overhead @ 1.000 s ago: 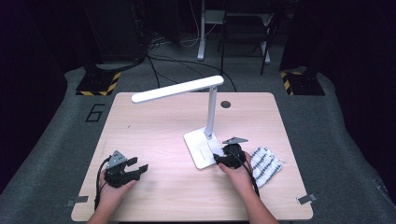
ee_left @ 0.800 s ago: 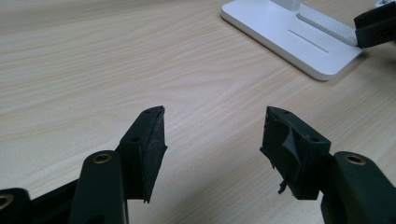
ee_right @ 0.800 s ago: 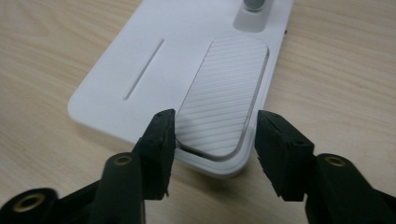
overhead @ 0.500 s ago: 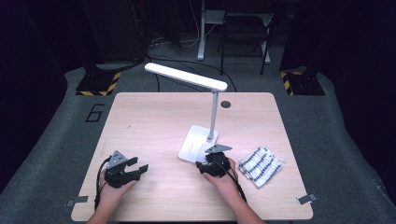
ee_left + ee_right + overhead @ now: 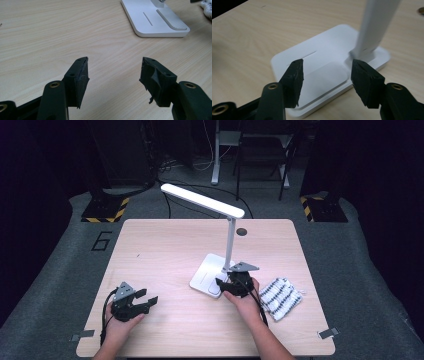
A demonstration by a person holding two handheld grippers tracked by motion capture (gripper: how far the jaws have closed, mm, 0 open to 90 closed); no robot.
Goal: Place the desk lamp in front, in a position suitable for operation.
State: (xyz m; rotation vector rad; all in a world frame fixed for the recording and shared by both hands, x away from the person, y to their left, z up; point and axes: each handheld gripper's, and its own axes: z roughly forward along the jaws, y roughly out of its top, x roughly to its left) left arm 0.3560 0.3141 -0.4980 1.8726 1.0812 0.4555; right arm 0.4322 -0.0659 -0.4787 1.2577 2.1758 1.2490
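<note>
Hovering over the flat base of a white desk lamp (image 5: 212, 270), the right gripper (image 5: 231, 287) is parted with nothing gripped.
High view: the lamp stands at centre frame on the pale wooden table (image 5: 165, 245), stem upright, long head slanting toward the upper left; a black-and-white striped cloth (image 5: 281, 297) lies just right of the right hand; the left gripper (image 5: 141, 303) rests at lower left, jaws apart and empty. Left gripper view: the black jaws gape over bare wood, the lamp base at upper right. Right gripper view: the jaws, just having been opening, straddle the base's near edge beside the stem without touching it.
</note>
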